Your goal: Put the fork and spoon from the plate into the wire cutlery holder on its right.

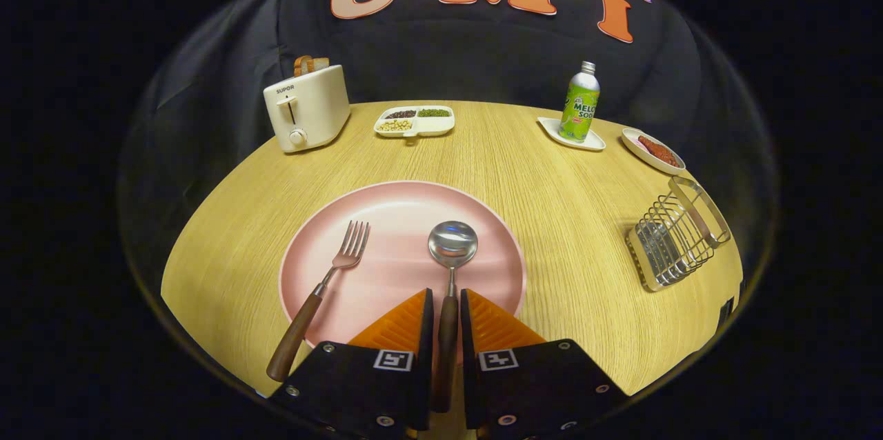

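Pink plate (403, 209) on pale yellow wood-grain table (552, 219), silver fork (319, 292) & spoon (451, 267) w/ dark brown handles, gripper (447, 319) w/ ribbed orange fingers (400, 323) closed on spoon handle, black body w/ b&w square markers, cream toaster (307, 109), green-label bottle (579, 103), silver wire cutlery holder (676, 233).

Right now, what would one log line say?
gripper: shut on spoon handle | fork: on plate | holder: empty, right of plate
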Tool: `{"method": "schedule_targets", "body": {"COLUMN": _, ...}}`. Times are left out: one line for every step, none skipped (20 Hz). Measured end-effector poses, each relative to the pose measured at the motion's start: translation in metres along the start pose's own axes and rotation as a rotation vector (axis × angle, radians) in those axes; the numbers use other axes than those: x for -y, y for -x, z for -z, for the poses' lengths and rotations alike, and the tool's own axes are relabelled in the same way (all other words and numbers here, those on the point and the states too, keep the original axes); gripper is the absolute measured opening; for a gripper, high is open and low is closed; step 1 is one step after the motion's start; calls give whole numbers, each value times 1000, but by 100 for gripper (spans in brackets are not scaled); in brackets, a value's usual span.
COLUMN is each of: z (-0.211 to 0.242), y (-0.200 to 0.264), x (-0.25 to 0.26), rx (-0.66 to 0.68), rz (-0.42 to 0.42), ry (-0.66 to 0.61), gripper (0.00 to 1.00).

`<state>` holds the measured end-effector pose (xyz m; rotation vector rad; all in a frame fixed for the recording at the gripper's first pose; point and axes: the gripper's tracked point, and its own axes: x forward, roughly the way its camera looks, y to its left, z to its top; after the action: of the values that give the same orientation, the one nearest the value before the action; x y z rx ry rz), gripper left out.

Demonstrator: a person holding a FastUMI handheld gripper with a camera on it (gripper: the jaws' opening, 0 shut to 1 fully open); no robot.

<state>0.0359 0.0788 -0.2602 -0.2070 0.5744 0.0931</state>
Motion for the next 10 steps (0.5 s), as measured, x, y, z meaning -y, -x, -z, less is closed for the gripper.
{"method": "schedule_targets", "body": {"z": -2, "y": 1, "x": 2, "rx": -13, "rz": 1, "ry": 2, "gripper": 10}}
{"method": "schedule_targets", "body": {"z": -8, "y": 6, "x": 1, "rx": -9, "rz": -9, "ry": -1, "gripper": 5}}
{"method": "schedule_targets", "body": {"z": -17, "y": 14, "x": -1, "rx": 4, "rz": -21, "ry": -1, "gripper": 3}}
{"method": "schedule_targets", "body": {"z": -28, "y": 20, "x": -1, "rx": 24, "rz": -22, "ry": -4, "gripper": 3}}
{"method": "schedule_targets", "body": {"z": -35, "y": 26, "x": 1, "rx": 31, "rz": -26, "ry": -2, "gripper": 2}}
{"method": "schedule_targets", "body": {"z": -41, "y": 34, "x": 2, "rx": 29, "rz": -34, "ry": -1, "gripper": 2}}
{"method": "schedule_targets", "body": {"z": -49, "y": 44, "x": 5, "rx": 41, "rz": -43, "ry": -7, "gripper": 2}}
{"method": "schedule_targets", "body": {"z": -58, "y": 54, "x": 8, "rx": 52, "rz": -56, "ry": -6, "gripper": 3}}
{"method": "schedule_targets", "body": {"z": -68, "y": 62, "x": 12, "rx": 68, "rz": -65, "ry": -3, "gripper": 2}}
{"method": "schedule_targets", "body": {"z": -74, "y": 70, "x": 17, "rx": 68, "rz": -71, "ry": 4, "gripper": 2}}
